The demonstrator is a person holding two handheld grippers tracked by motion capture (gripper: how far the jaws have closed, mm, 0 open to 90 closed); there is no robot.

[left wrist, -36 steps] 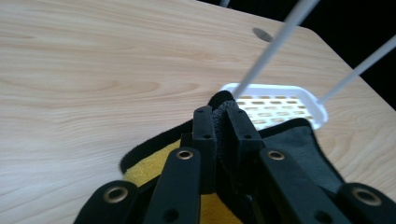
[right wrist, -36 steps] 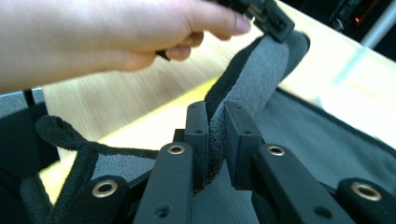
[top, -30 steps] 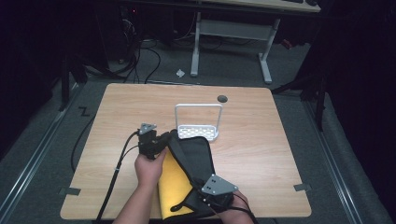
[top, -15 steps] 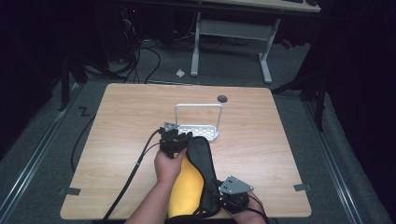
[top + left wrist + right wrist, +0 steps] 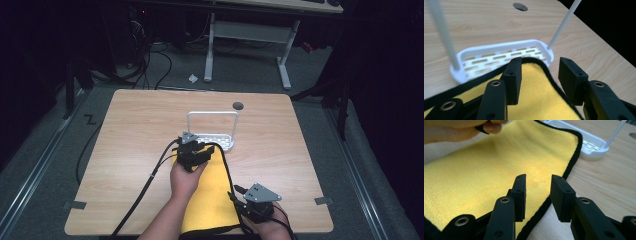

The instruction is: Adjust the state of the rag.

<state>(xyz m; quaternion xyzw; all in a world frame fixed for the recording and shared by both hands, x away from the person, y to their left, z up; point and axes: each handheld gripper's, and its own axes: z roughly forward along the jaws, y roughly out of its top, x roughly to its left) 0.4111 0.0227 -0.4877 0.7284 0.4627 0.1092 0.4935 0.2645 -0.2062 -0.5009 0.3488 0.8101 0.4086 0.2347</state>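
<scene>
Cloth [image 5: 212, 195] lies flat, seemingly released; we see both claws [image 5: 537, 75] [image 5: 537, 195] parted; hanging on rack [image 5: 212, 125] remains.

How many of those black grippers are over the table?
2. The left gripper is at the far end of the yellow cloth, beside the white rack; the right gripper is at the cloth's near right edge.

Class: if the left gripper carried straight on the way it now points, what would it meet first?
Probably the white slotted plastic rack, just beyond the yellow black-edged cloth under the open left gripper; depth is uncertain.
</scene>
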